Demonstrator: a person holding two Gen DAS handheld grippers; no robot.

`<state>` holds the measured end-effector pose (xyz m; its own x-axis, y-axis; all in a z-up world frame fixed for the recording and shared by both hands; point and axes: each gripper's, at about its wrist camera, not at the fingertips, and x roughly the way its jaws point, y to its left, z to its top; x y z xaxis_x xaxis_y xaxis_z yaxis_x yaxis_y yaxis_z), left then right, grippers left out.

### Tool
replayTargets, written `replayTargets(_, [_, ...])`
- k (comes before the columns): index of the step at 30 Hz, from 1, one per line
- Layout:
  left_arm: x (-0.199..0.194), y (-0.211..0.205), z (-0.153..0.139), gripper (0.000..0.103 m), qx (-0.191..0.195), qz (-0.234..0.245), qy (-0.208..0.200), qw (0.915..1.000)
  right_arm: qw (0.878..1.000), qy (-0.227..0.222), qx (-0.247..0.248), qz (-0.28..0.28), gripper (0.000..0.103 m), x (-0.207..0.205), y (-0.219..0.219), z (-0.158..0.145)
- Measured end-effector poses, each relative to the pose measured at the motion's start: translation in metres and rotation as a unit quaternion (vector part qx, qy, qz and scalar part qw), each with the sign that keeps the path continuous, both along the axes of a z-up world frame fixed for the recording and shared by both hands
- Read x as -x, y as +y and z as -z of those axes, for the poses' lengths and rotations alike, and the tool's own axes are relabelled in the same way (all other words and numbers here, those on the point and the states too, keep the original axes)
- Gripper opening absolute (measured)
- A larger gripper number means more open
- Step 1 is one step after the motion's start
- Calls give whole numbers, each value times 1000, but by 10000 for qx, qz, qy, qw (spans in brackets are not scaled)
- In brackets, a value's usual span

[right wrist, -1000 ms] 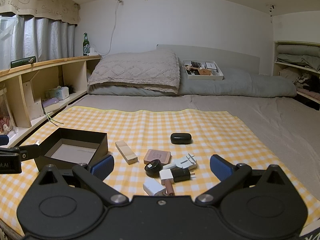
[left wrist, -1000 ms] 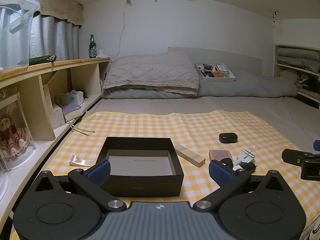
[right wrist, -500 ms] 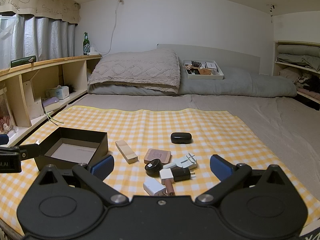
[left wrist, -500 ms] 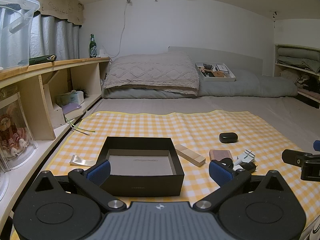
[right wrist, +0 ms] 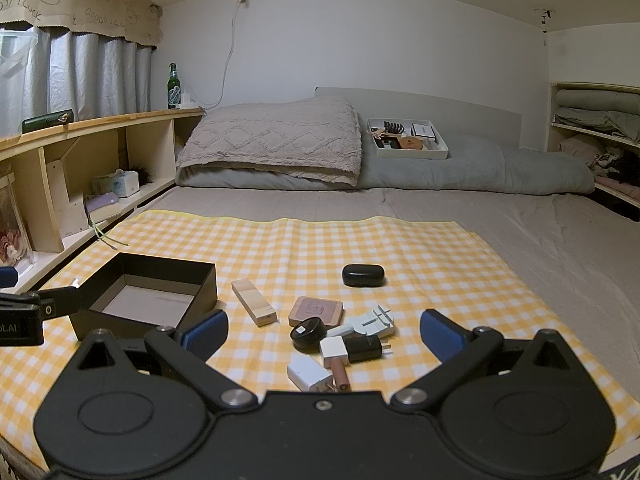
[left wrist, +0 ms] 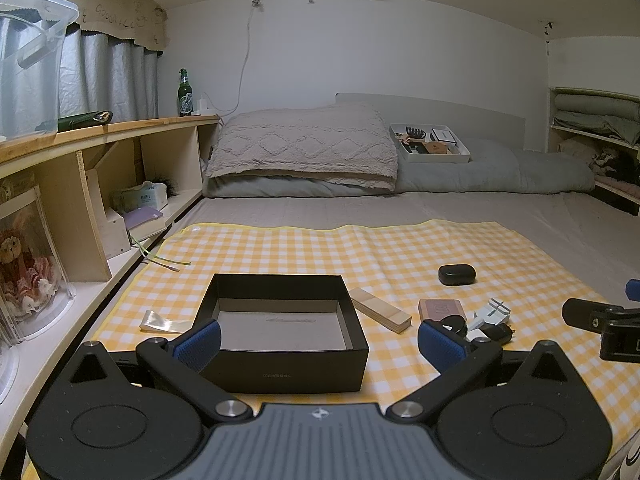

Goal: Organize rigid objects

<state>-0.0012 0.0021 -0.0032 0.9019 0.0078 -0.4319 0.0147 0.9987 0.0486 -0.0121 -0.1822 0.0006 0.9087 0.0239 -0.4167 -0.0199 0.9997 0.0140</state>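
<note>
Left gripper [left wrist: 318, 340]: blue-padded fingers [left wrist: 199, 338] spread wide, holding nothing, hovering at near edge of open black box [left wrist: 282, 332]. Box empty, grey floor visible, sitting on yellow checkered cloth [left wrist: 320, 248]. Clear plastic strip [left wrist: 164, 322] just left of box. Wooden block [left wrist: 380, 310] just right of box, lying angled.

Right gripper [right wrist: 324, 334]: fingers [right wrist: 442, 334] spread wide too, nothing pinched, above small-object cluster. Between the pads: white charger [right wrist: 310, 372] nearest, brown tube [right wrist: 340, 372] touching it, white cube plug [right wrist: 334, 350] against black adapter [right wrist: 366, 348], round black tin [right wrist: 308, 332], pale green tool [right wrist: 374, 320], pink square case [right wrist: 316, 312] just behind tin. Black earbud case [right wrist: 363, 275] farther off, apart from cluster. Wooden block [right wrist: 254, 302] left of cluster, black box [right wrist: 148, 298] farther left.

Beyond cloth: grey bedsheet [right wrist: 520, 232], quilted pillow [right wrist: 276, 140], white tray [right wrist: 408, 142] of oddments on grey bolster. Left side: wooden shelf [left wrist: 120, 128] with green bottle [left wrist: 184, 94]. Tip of each gripper visible at edge of other camera's view.
</note>
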Motion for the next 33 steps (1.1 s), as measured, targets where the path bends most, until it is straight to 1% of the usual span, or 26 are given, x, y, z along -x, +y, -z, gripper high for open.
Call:
replayTargets(9, [0,0,0,103,0,2,1,10000,10000,3,2,1,103,0,0,0])
replayTargets(18, [0,-1,1,103,-35,-99,-27,9999,10000,7,7,2,103,-1,1,0])
replayTargets(22, [-4,3,-1,103,85,-122,66,9999,10000,25,-3,-5,103,-1,1,0])
replayTargets(24, [-7,6,-4,103,141,-132,109,9998,10000,46,-11,-18,103,-1,1,-1])
replayTargets(27, [-11,12,-12,103,117,-167,117,9997,10000,59,-30,-36,103,-2,2,-2])
replayTargets(33, [-25,30,-37,103,16,-352,-40,9994,9998,63,-55,-154,103,-6,0,4])
